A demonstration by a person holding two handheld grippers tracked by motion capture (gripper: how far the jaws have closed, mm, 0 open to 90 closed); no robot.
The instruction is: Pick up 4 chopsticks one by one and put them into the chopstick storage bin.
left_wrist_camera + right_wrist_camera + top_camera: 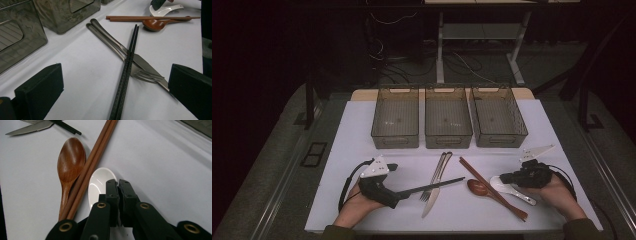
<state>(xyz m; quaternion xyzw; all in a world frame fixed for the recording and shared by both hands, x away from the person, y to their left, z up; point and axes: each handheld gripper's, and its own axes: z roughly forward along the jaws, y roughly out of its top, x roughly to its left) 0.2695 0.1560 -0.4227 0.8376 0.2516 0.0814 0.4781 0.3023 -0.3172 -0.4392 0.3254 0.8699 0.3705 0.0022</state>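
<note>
Both hands rest low at the near edge of the bench. The left gripper (384,187) lies angled inward, its jaws standing wide apart. The right gripper (507,178) points inward too, its jaws pressed together.

bins (448,122): three in a row, far side of table (362,135)
fork (435,176), knife (434,192): centre
spoons (477,187): right, near

Three smoky plastic bins (448,120) line the upper middle of the frame; below them on the white worktop (362,130), a knife (433,197), fork (436,175), black chopsticks (432,187), wooden chopsticks (492,187) and wooden spoon (478,188).
</note>
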